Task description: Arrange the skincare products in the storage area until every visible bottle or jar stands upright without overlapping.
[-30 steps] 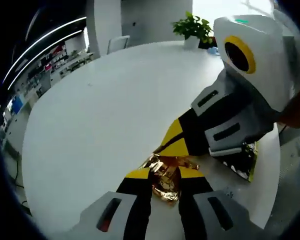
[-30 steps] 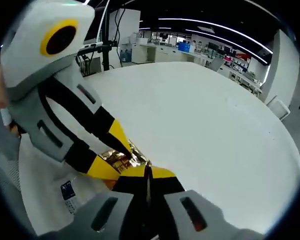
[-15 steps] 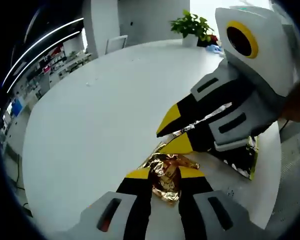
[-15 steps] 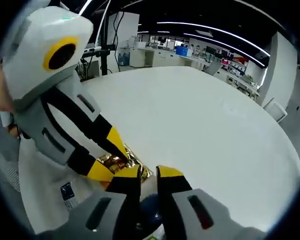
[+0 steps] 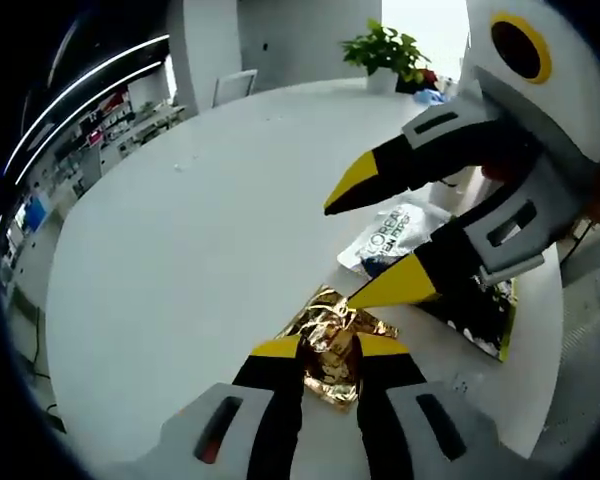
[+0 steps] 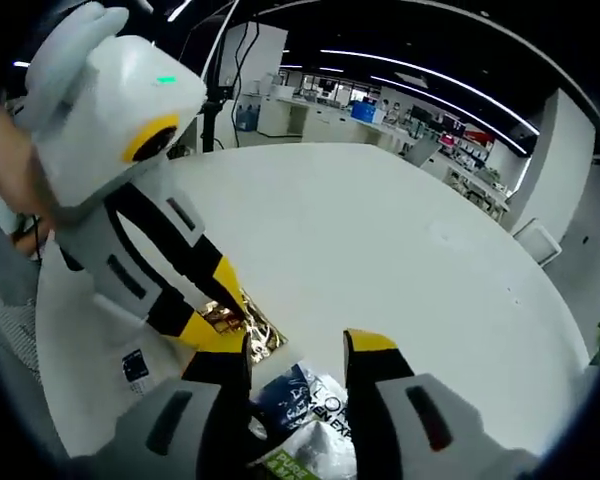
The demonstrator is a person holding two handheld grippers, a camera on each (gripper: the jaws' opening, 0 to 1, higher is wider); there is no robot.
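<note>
The left gripper (image 5: 328, 346) pinches a crumpled gold foil packet (image 5: 332, 335), seemingly pinning it to the white table (image 5: 200, 230). The right gripper (image 6: 297, 344), jaws spread, hovers over a silver sachet (image 5: 392, 232) at 2 o'clock from the packet. Open tabletop stretches toward 10 o'clock; the table edge lies close at 5 o'clock.

A crinkled, mirror-glossy gold foil packet (image 5: 330, 345) is gleaming on the smooth matt white table (image 5: 200, 230); at two o'clock, a shiny silver sachet (image 5: 395, 232) is glinting.
</note>
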